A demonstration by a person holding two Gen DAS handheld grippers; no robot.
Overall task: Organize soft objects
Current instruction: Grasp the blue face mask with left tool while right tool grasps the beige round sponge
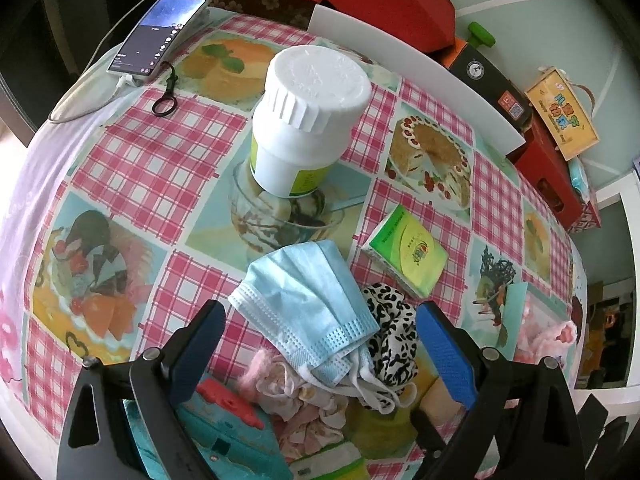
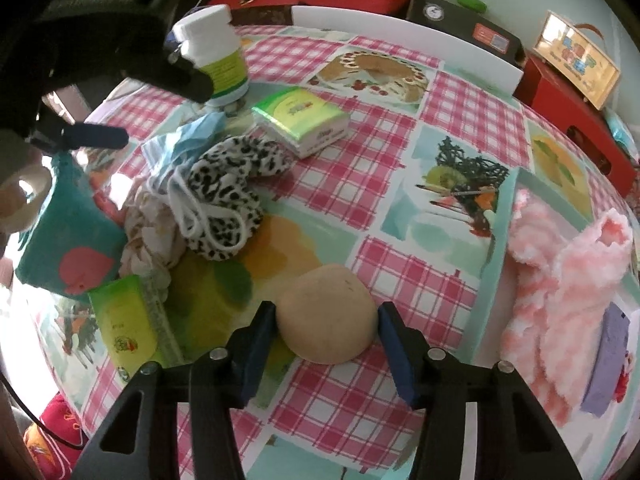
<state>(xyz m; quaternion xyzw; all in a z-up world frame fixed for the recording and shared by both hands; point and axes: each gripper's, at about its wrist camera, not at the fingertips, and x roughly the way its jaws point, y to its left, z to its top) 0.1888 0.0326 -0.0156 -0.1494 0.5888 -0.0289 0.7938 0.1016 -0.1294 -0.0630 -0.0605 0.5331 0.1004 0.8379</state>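
A beige dome-shaped soft ball (image 2: 329, 316) sits on the tablecloth at the lower centre of the right wrist view, directly between the two blue pads of the right gripper (image 2: 326, 320). The left pad lies just beside the ball's left flank and the right pad meets its right edge; whether either truly presses in cannot be told, and the ball shows no squashing. The jaws stand partly apart, about as wide as the ball.

Up and to the left of the ball lies a heap of soft things: a leopard-print fabric piece (image 2: 230, 184) with white cord, a light blue face mask (image 2: 188, 132) behind it, and a crumpled floral cloth (image 2: 150, 220) beside a teal cushion (image 2: 68, 240). A green tissue pack (image 2: 300, 120) lies above the heap and a second green pack (image 2: 128, 320) at the lower left. At the right edge lies a pink fluffy garment (image 2: 560, 272).

In the left wrist view, the left gripper (image 1: 320, 340) hangs over the same heap with its jaws wide apart. The face mask (image 1: 304, 304) lies between the pads, touching neither, with the leopard-print fabric (image 1: 394, 328) near the right pad and the floral cloth (image 1: 308, 400) below. A white pill bottle (image 1: 308, 120) stands at upper centre, and a phone (image 1: 168, 28) lies at the upper left on the checked tablecloth (image 1: 160, 152).
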